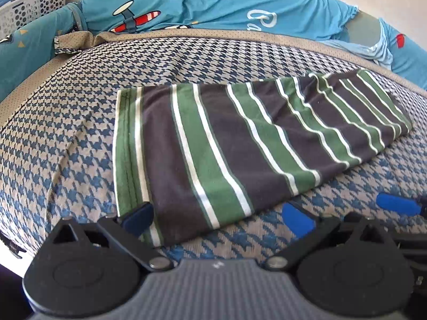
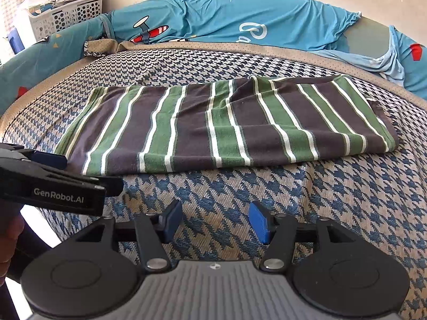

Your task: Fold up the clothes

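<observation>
A folded garment (image 1: 213,138) with green, dark grey and white stripes lies flat on the houndstooth bedspread (image 1: 80,133). My left gripper (image 1: 217,218) stands open at the garment's near left corner. Its left pad (image 1: 138,217) is tucked under the hem and its right pad (image 1: 297,220) rests on bare bedspread. In the right wrist view the garment (image 2: 226,122) stretches across the middle. My right gripper (image 2: 216,221) hovers open over the bedspread (image 2: 333,213) just in front of it, with nothing between its fingers. The left gripper's black casing (image 2: 61,194) shows at the left edge.
Teal bedding printed with an aeroplane (image 1: 213,5) is bunched along the far side of the bed. A white perforated basket (image 2: 66,13) stands at the back left. The bed's edge drops away at the near left, where a hand (image 2: 8,240) shows.
</observation>
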